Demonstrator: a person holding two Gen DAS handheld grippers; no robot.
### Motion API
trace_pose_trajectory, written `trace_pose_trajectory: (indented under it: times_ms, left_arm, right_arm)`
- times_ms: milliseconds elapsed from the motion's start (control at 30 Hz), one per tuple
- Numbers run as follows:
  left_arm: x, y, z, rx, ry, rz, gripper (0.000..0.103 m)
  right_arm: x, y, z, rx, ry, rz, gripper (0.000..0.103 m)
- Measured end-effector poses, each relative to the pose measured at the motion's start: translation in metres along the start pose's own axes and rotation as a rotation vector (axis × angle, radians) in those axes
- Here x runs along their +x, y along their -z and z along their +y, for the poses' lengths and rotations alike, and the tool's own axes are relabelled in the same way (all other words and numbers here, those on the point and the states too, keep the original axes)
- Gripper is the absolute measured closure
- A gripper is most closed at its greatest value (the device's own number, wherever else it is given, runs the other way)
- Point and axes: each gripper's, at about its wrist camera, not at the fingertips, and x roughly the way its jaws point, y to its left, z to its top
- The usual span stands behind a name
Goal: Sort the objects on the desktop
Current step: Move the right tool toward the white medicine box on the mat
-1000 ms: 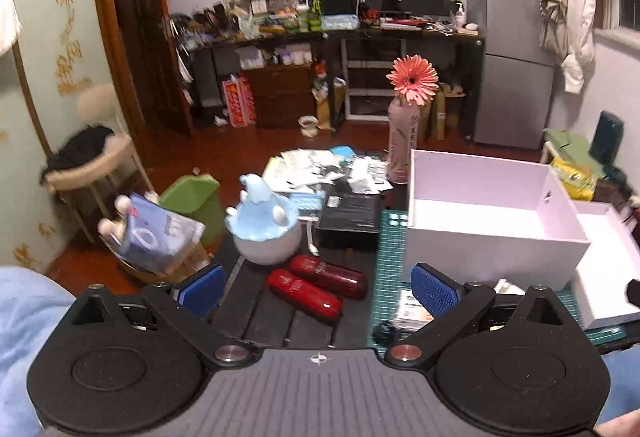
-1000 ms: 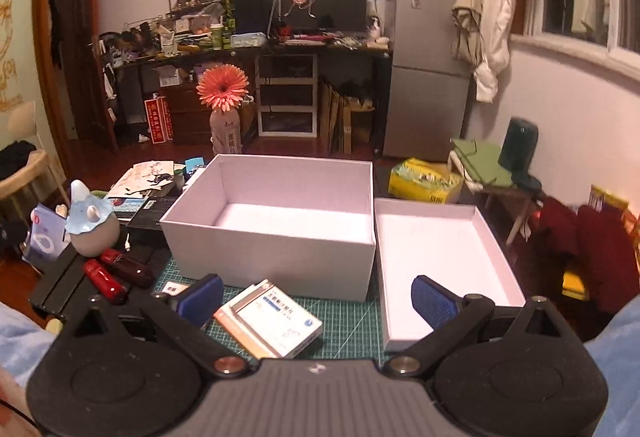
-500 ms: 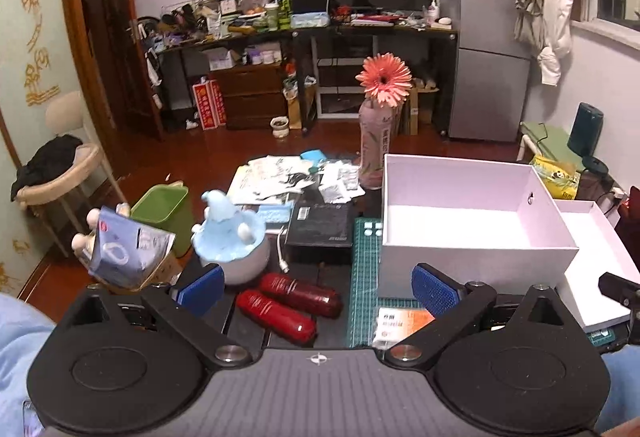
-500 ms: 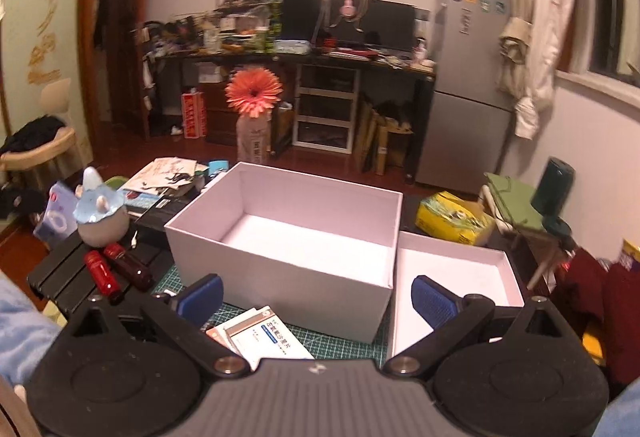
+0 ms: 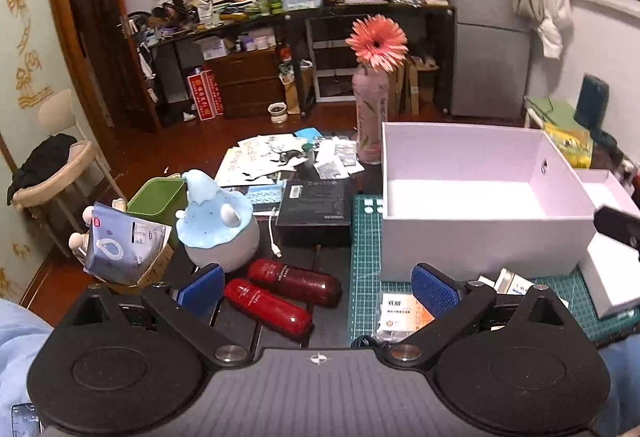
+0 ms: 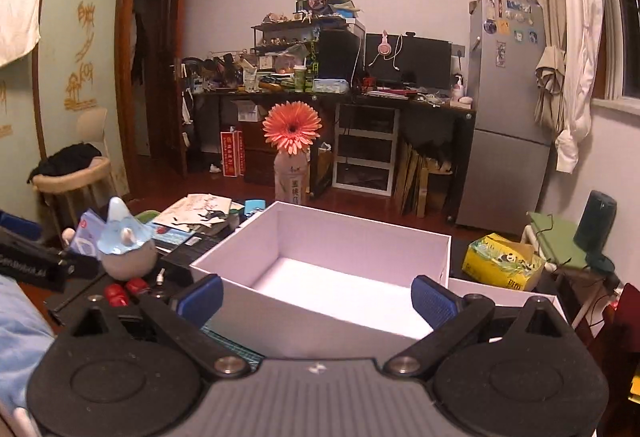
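R gripper [image 6: 316,295] raised; tubes [image 5: 280,291] prob. diagonal

My dark table [image 5: 328,261] carries a green cutting mat [image 5: 362,277] under the white box [image 5: 480,237]. Two red cases [image 5: 280,289] lie beside the mat.

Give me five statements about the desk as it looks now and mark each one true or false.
1. The white box is empty. True.
2. Both grippers are shut on objects. False: the left gripper and the right gripper are open and hold nothing.
3. Two red cylinders lie side by side on the dark surface. True.
4. The pink flower lies flat on the green mat. False: it stands upright in a bottle behind the box.
5. The blue-topped figure sits inside the box. False: it stands outside, left of it.
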Motion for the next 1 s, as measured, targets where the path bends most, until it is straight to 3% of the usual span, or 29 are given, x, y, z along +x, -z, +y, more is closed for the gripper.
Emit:
trace_pose_trajectory:
  times_ms: [133, 333, 500, 767, 1000]
  left_arm:
    - [0.007, 0.006, 0.0, 0.014, 0.016, 0.022, 0.002]
    - [0.009, 0.01, -0.005, 0.047, -0.027, 0.015, 0.0]
    - [0.008, 0.012, -0.005, 0.036, 0.039, 0.009, 0.0]
    - [0.014, 0.016, -0.009, 0.049, -0.014, 0.006, 0.0]
    - [0.012, 0.015, -0.003, 0.01, 0.029, 0.009, 0.001]
  right_arm:
    - [0.007, 0.011, -0.01, 0.092, -0.028, 0.016, 0.002]
    - [0.017, 0.029, -0.005, -0.014, -0.013, 0.066, 0.002]
    - [0.022, 0.037, -0.011, 0.027, -0.072, 0.063, 0.002]
    - [0.032, 0.049, -0.026, 0.064, -0.087, 0.105, 0.002]
    - [0.036, 0.053, -0.021, 0.01, -0.095, 0.132, 0.002]
